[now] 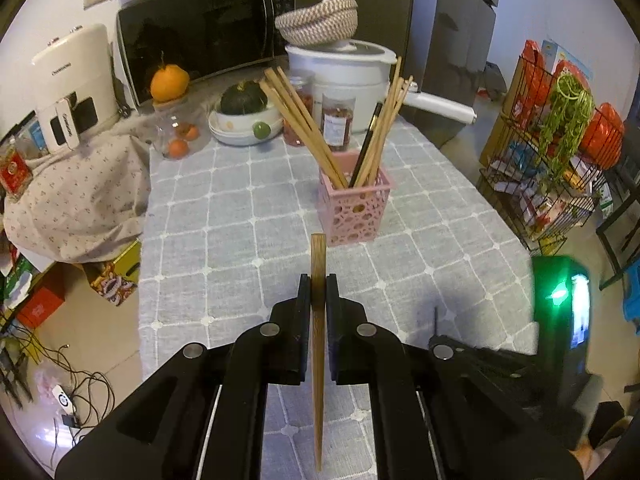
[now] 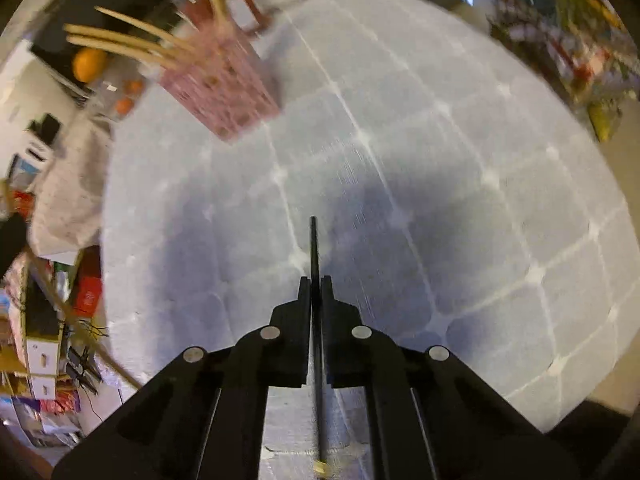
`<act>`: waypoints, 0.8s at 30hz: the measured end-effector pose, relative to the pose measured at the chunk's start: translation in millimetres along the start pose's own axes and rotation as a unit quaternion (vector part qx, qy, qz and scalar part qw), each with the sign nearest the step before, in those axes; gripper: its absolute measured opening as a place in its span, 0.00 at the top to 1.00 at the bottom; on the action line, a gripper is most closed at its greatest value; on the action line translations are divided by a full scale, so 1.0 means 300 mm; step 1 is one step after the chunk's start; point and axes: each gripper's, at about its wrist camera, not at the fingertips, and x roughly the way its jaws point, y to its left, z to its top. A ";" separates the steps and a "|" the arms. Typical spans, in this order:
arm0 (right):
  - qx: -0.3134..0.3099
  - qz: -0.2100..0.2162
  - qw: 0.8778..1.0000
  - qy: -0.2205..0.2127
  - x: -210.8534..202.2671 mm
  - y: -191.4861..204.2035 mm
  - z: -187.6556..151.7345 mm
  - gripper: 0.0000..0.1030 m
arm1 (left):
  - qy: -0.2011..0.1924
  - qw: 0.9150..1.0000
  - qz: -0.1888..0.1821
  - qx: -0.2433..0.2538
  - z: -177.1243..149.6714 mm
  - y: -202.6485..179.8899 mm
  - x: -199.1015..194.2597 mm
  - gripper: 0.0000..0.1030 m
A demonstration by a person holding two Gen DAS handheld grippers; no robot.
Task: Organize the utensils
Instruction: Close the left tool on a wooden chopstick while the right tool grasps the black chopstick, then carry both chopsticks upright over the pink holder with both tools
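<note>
My left gripper (image 1: 318, 286) is shut on a brown wooden chopstick (image 1: 318, 256) that points up and forward between the jaws. Beyond it a pink perforated holder (image 1: 354, 210) stands on the grey checked tablecloth (image 1: 224, 224) with several wooden chopsticks (image 1: 304, 120) and one black chopstick (image 1: 370, 140) in it. My right gripper (image 2: 315, 282) is shut on a thin black chopstick (image 2: 314, 248), held above the tablecloth (image 2: 440, 160). The pink holder (image 2: 224, 92) shows blurred at the upper left of the right wrist view. The right gripper's body (image 1: 560, 312), with a green light, shows at the right of the left wrist view.
At the table's far end stand a white rice cooker (image 1: 348, 72), two jars (image 1: 338, 120), a bowl with a green squash (image 1: 244, 114), a jar of oranges (image 1: 176, 132) and a microwave (image 1: 200, 36). A wire rack (image 1: 552, 152) stands on the floor to the right.
</note>
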 end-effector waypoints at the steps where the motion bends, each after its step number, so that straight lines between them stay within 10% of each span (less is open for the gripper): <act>1: -0.009 0.010 1.000 -0.013 -0.032 0.005 0.007 0.95 | -0.004 1.000 0.001 0.001 0.004 -0.004 -0.008 0.93; 24: -0.096 0.079 0.987 -0.106 -0.400 -0.045 0.167 0.95 | -0.067 0.998 0.004 0.002 0.096 -0.065 -0.142 0.93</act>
